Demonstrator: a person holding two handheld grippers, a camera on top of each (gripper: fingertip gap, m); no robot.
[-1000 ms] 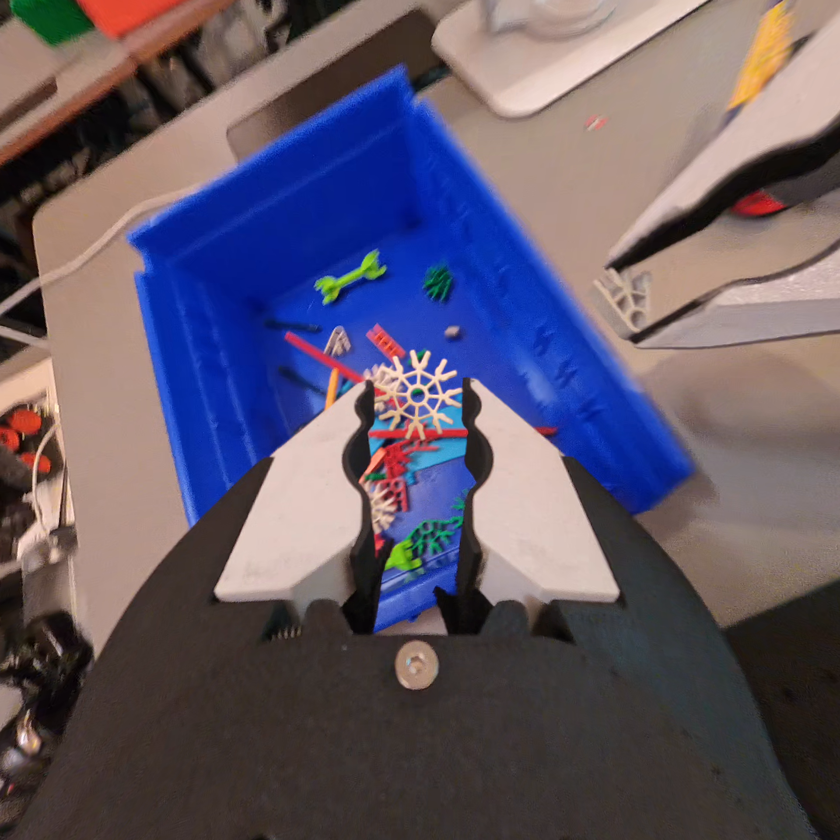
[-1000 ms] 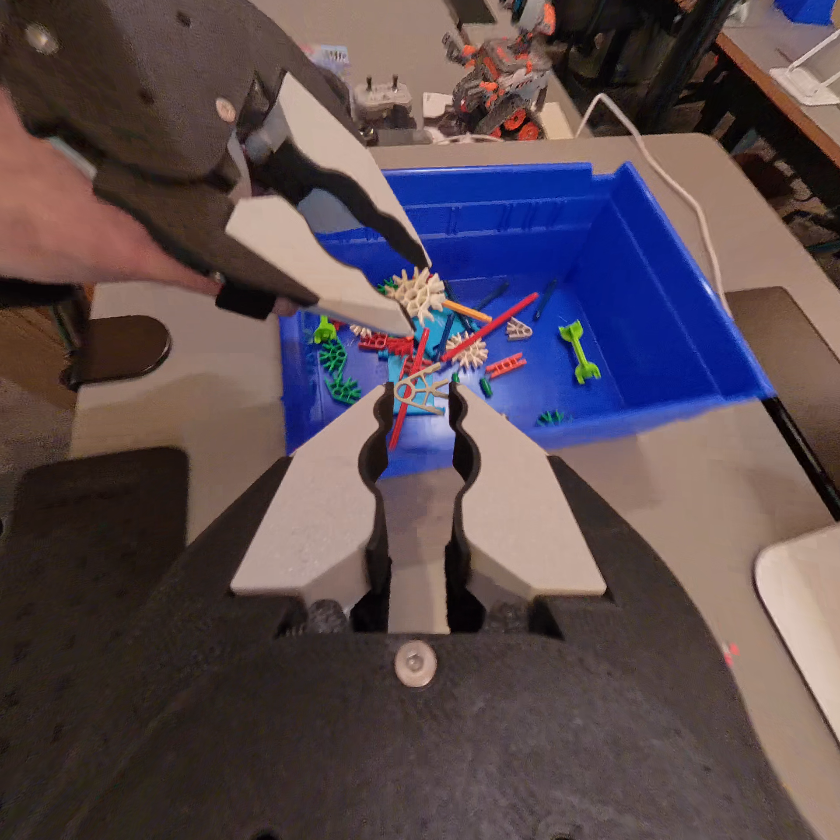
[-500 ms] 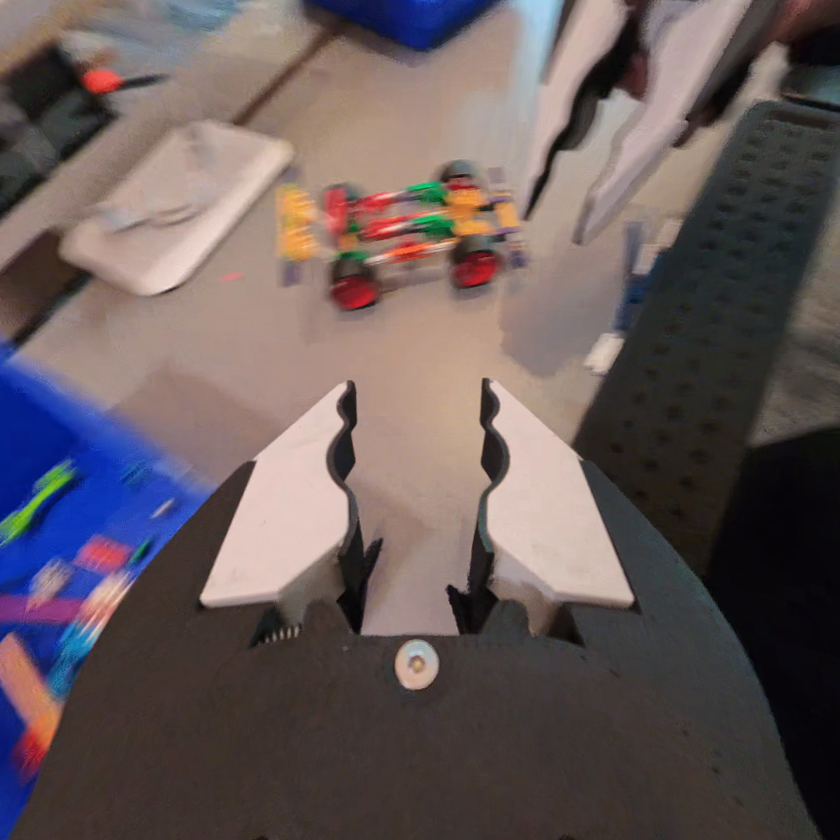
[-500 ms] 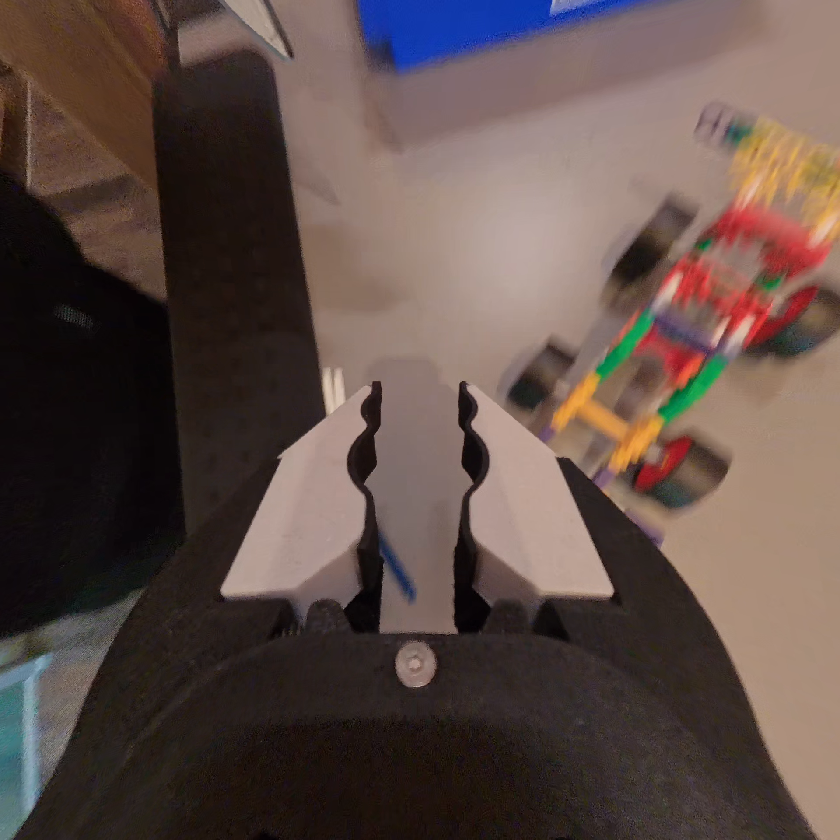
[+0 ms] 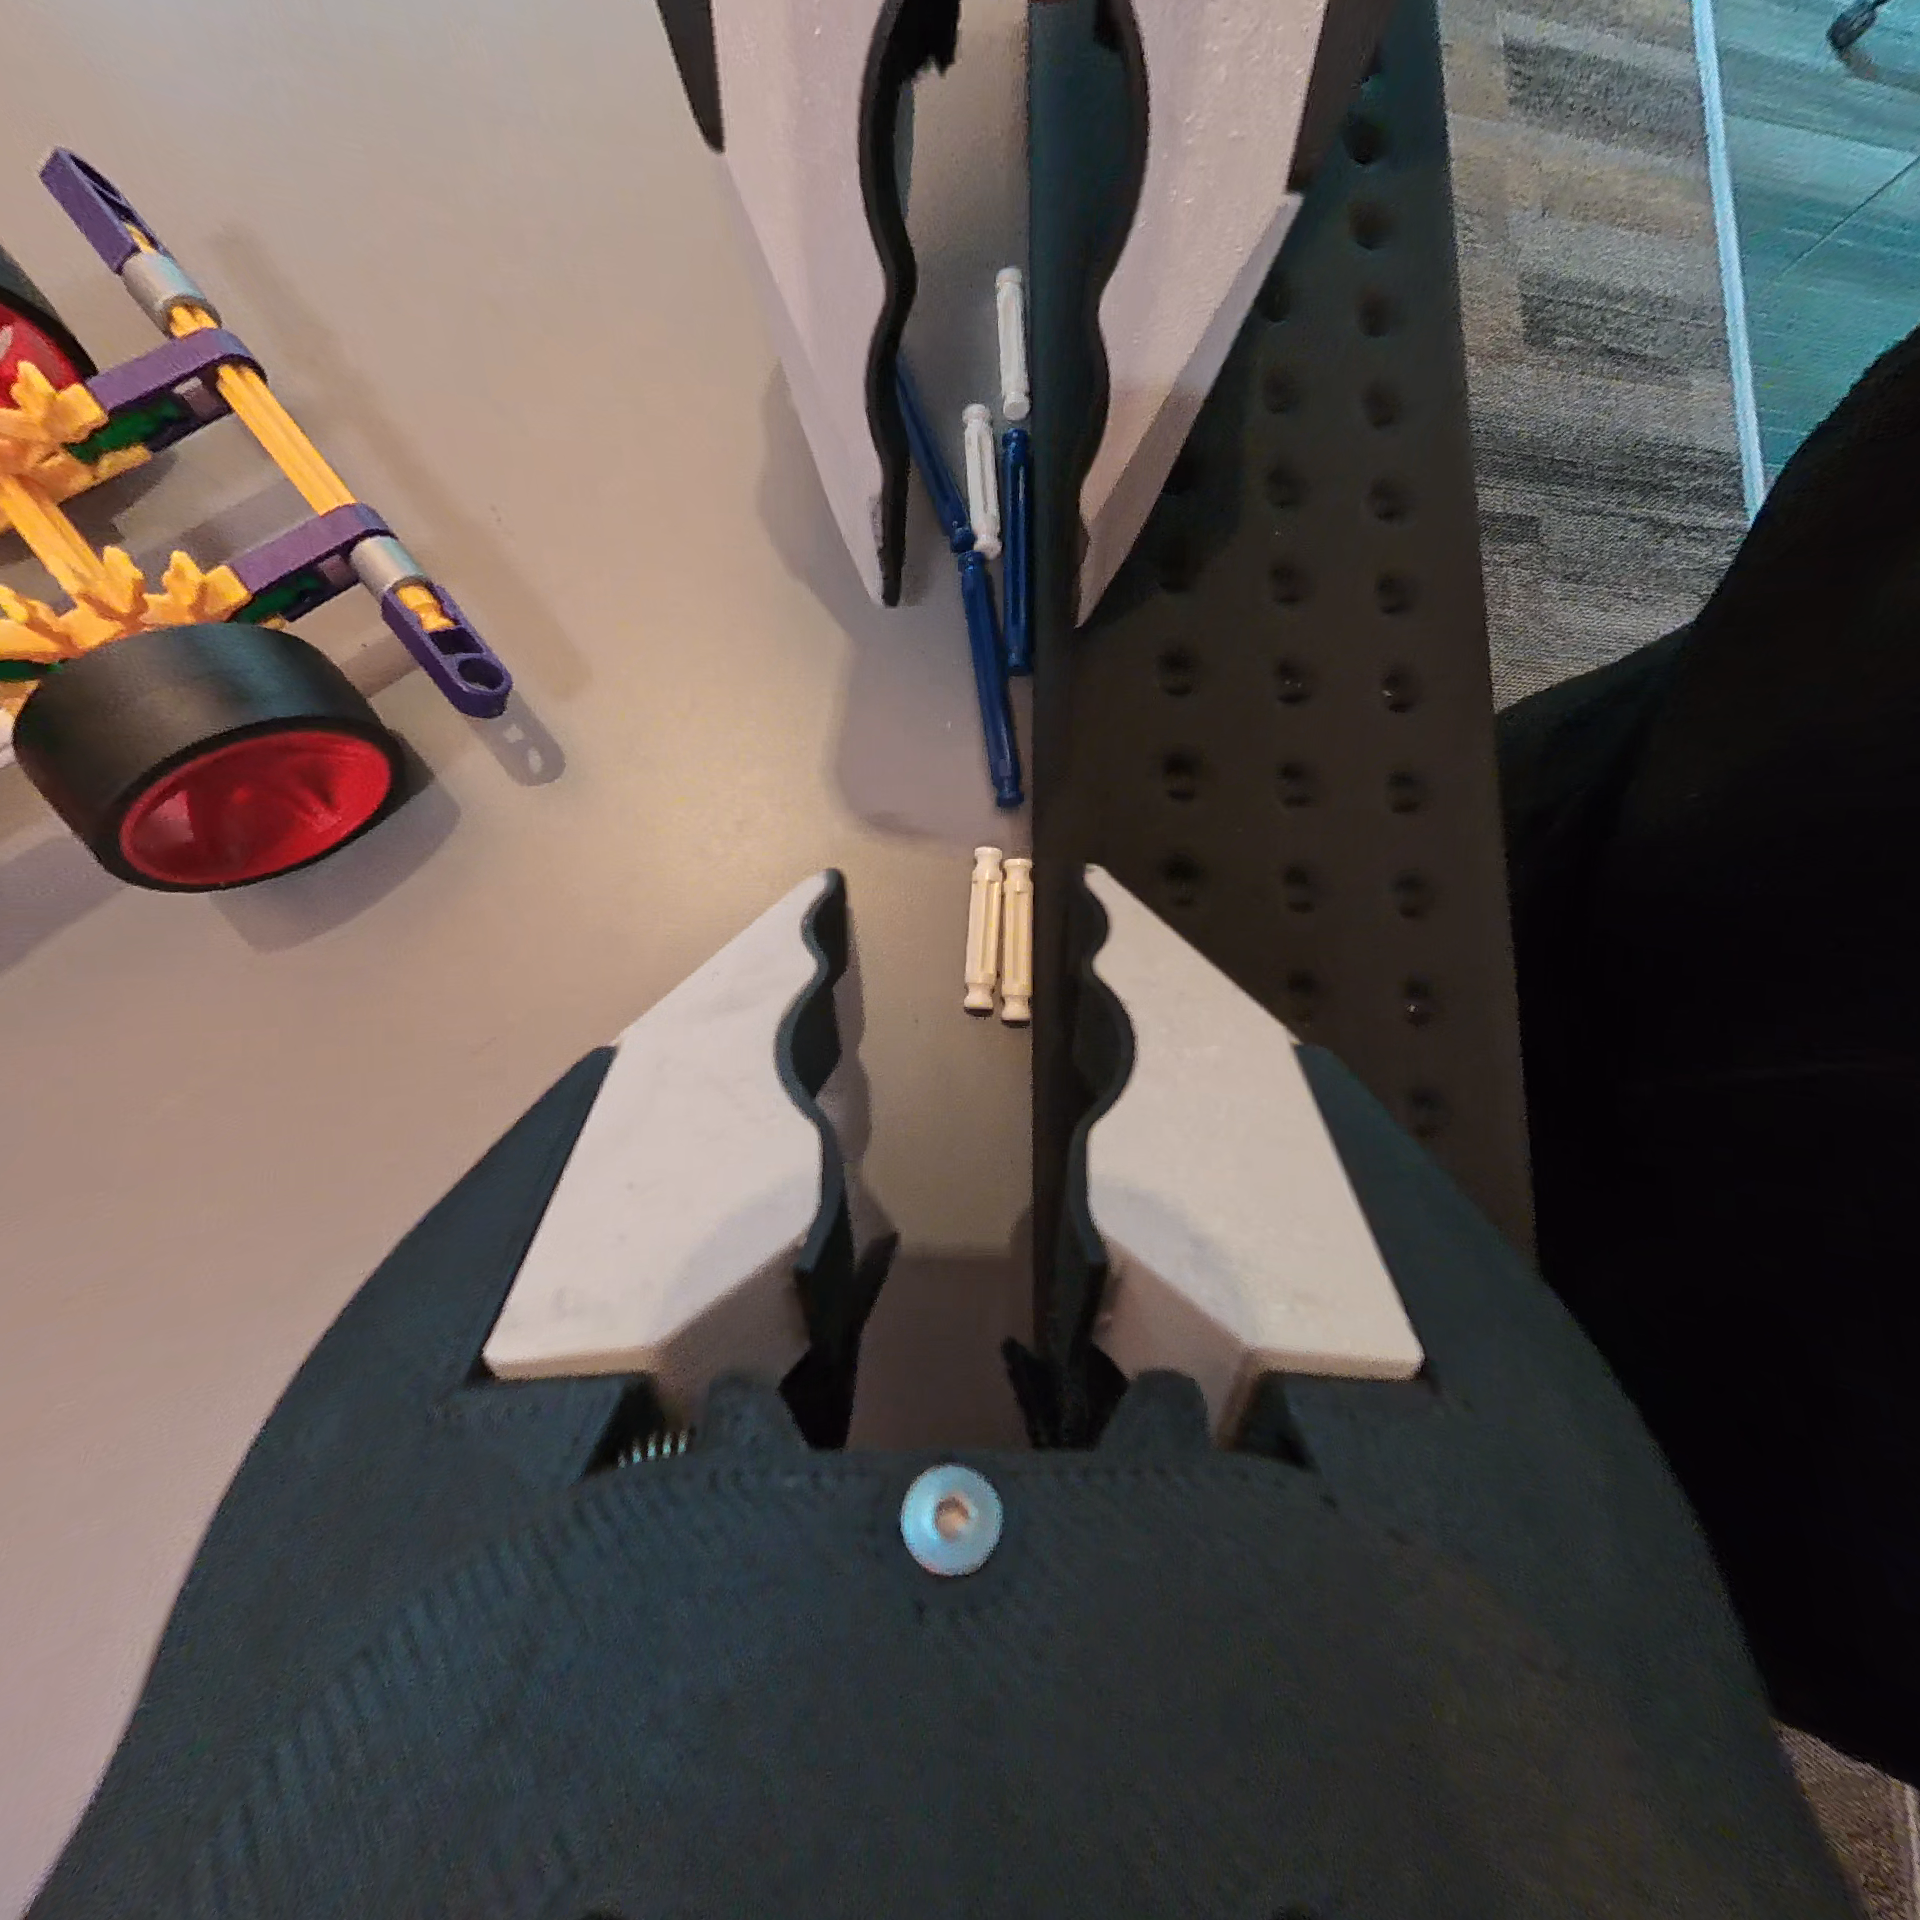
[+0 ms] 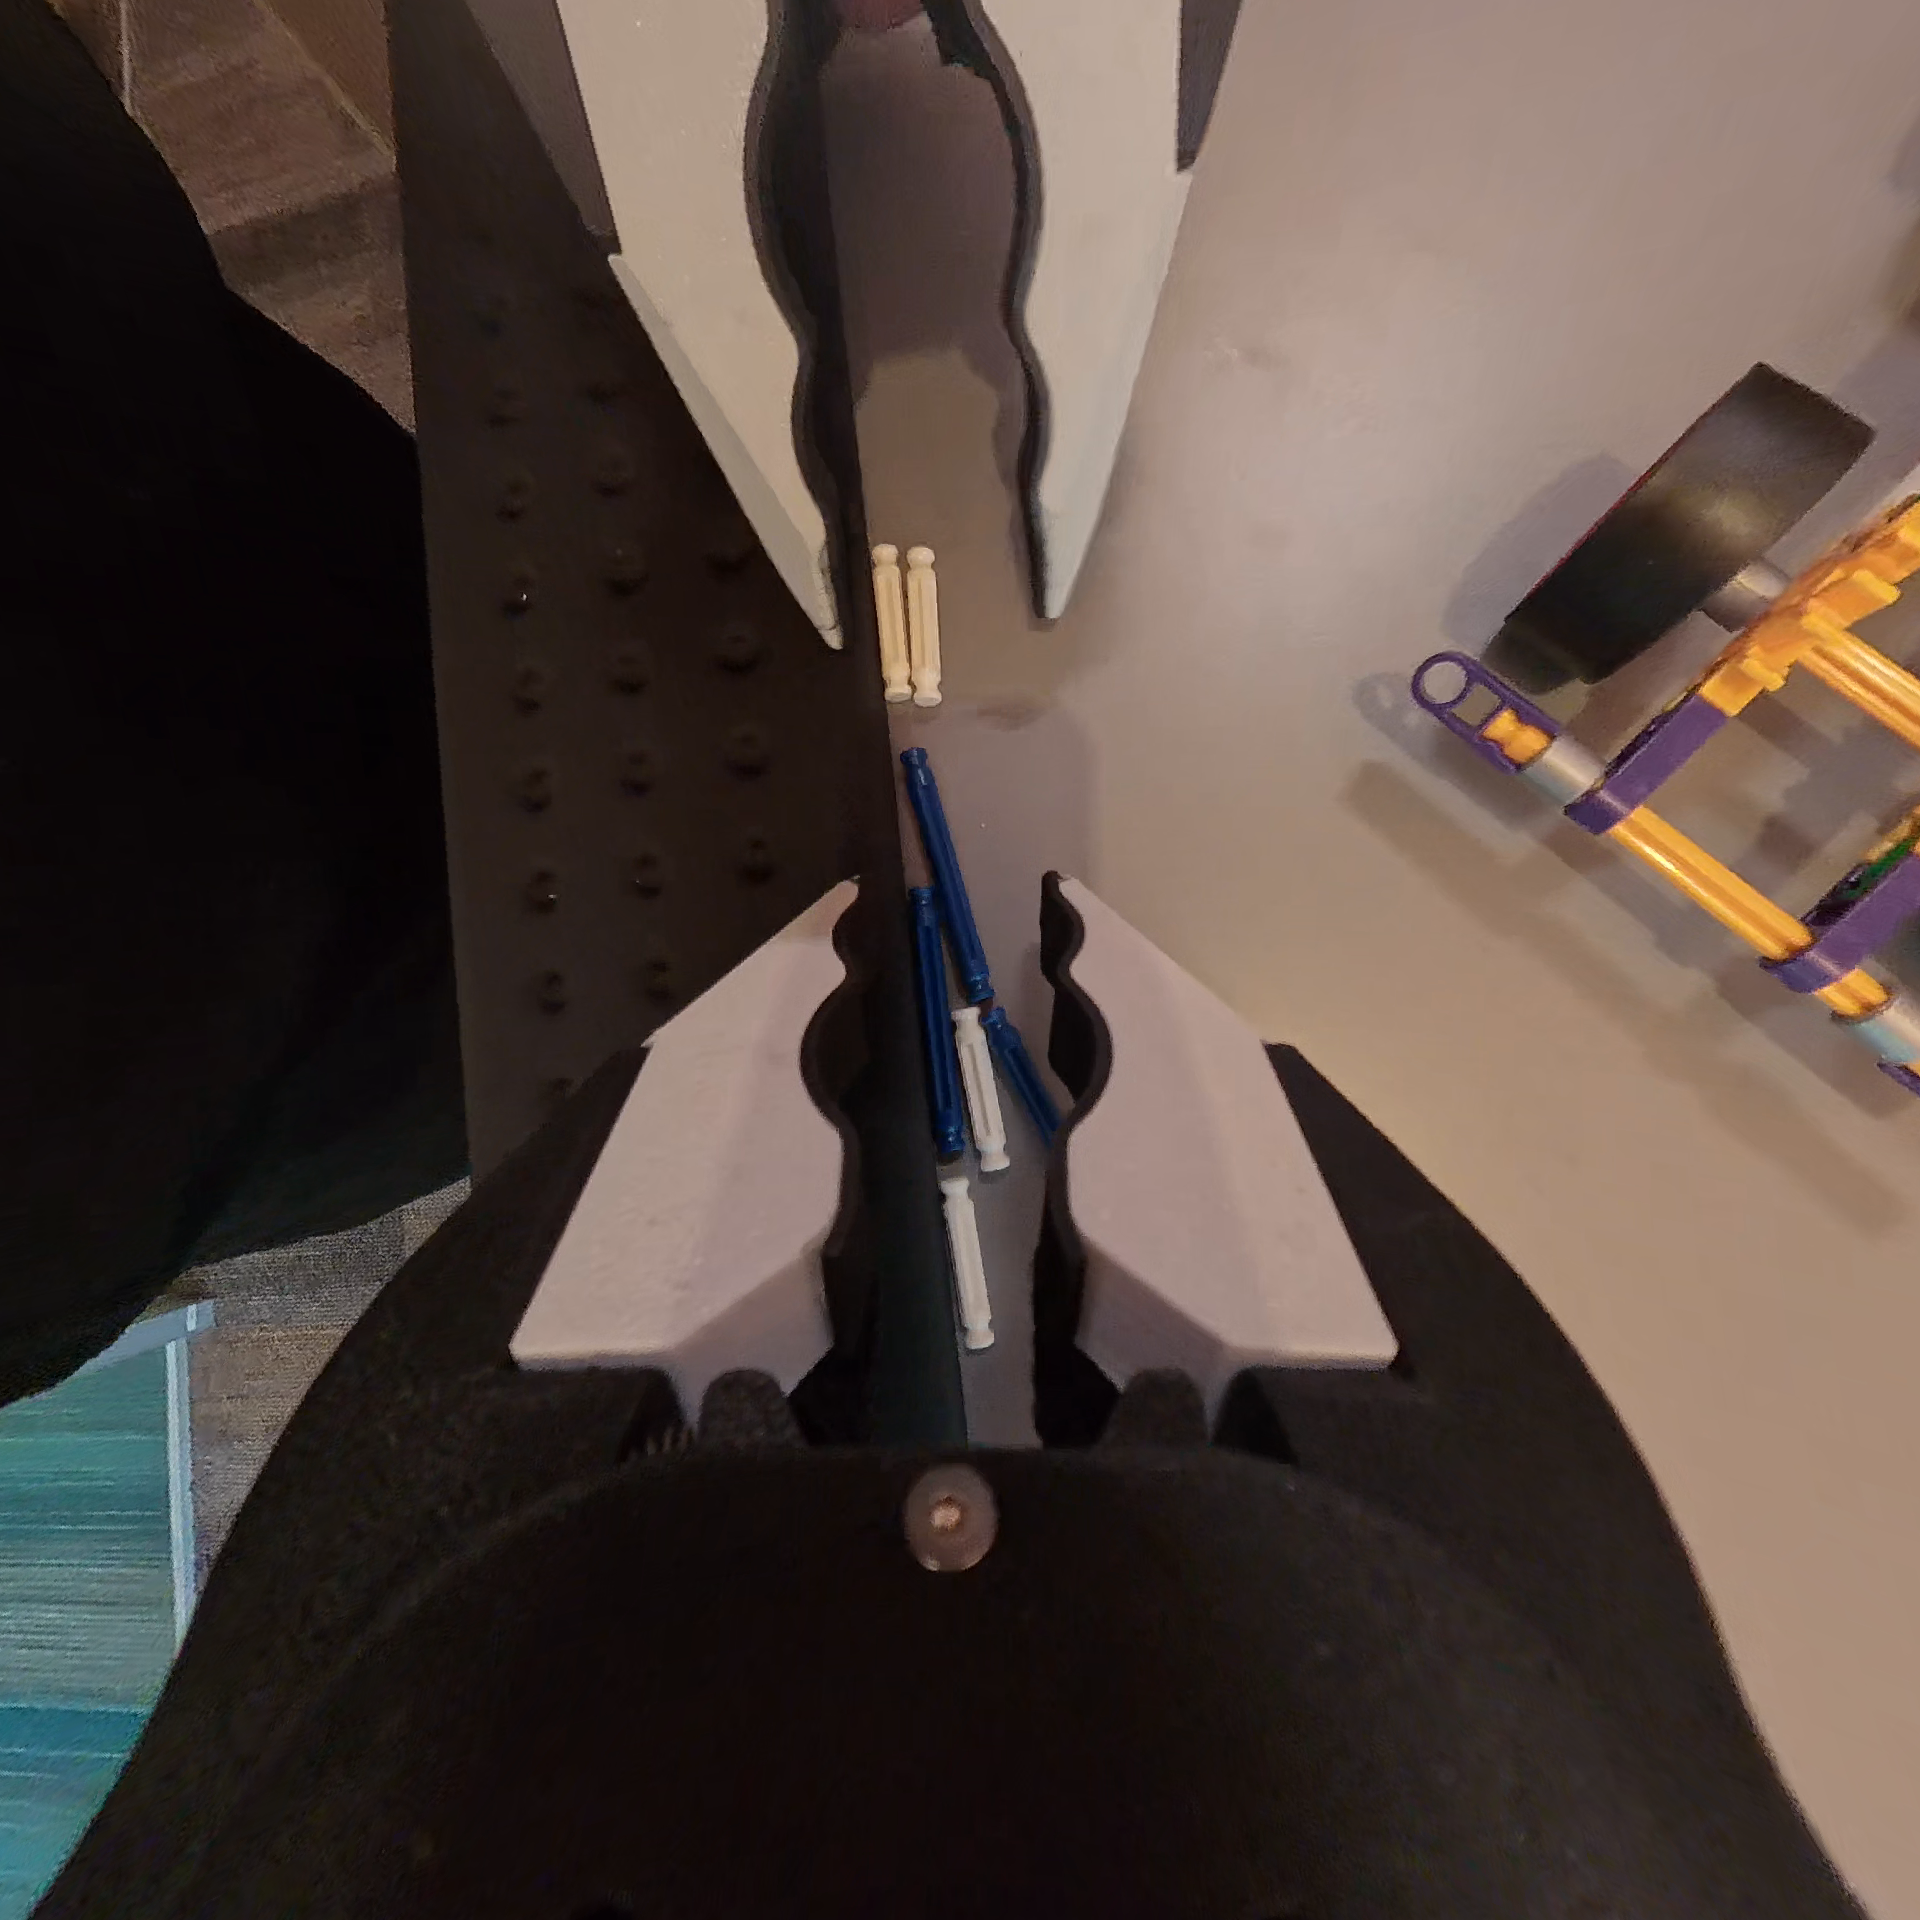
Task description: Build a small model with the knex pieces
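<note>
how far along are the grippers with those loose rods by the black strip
Done: nothing looks picked up; the pair of cream rods, the blue rods and two white rods all lie on the table beside the black perforated strip.
In hand: nothing. The left gripper and right gripper are both open, facing each other over the rods.
Left: every rod. The toy car sits apart.
</note>
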